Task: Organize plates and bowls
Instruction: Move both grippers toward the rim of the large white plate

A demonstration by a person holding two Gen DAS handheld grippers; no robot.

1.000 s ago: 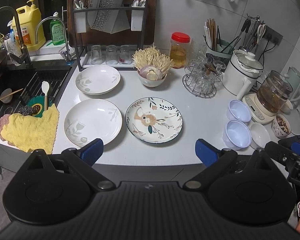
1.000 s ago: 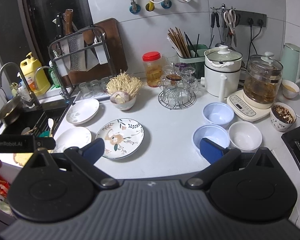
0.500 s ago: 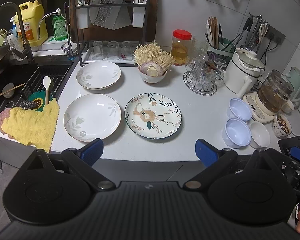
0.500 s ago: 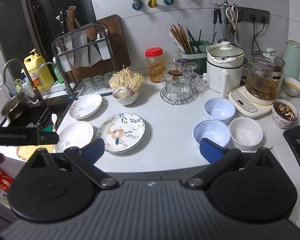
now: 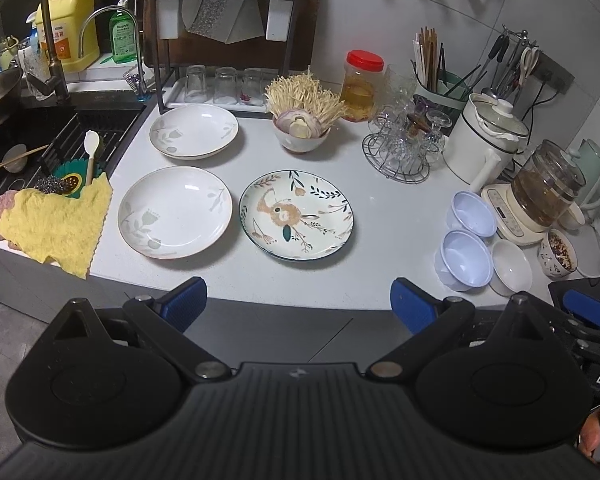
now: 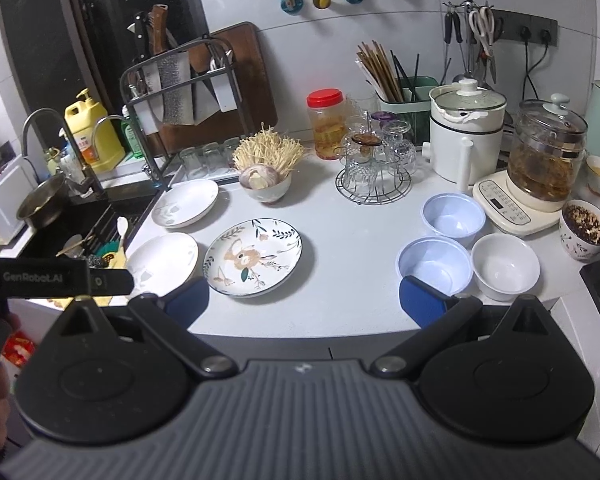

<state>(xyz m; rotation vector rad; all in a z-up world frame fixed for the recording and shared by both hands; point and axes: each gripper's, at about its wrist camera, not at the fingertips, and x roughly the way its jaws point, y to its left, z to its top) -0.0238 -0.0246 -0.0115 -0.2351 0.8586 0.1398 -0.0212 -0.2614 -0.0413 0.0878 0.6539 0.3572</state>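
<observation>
So both claws hang wide open and empty, held back off the near edge of the desk point(image 5: 380, 216). My left claw point(image 5: 299, 300) looks over the plates; my right claw point(image 6: 304, 300) looks toward the bowls, and nothing is between the fingers of either.

Outward from the left claw: the floral plate point(image 5: 296, 216) lies nearest, about centre, with a white plate point(image 5: 175, 212) just beside it on the left and a second white plate point(image 5: 194, 131) farther back, by the glass tray. All three lie flat and apart — none stacked yet. Left of them a yellow cloth point(image 5: 56, 224) droops over the sink edge.

Outward from the right claw: a near blue bowl point(image 6: 435, 266) sits just ahead of the right finger, a white bowl point(image 6: 505, 266) touching or nearly touching it on the right, and a far blue bowl point(image 6: 453, 214) behind, close to the kettle base point(image 6: 516, 210).

I judge the task barely begun, the step in hand being to choose and reach. To do it well I'd take a plate by its raised rim, one finger under the lip, lift it level and lower it squarely onto a matching plate. For the bowls, I'd pinch the wall of one blue bowl and nest it in the other, keeping clear of the kettle base and the filled cup point(image 6: 585, 230).
</observation>
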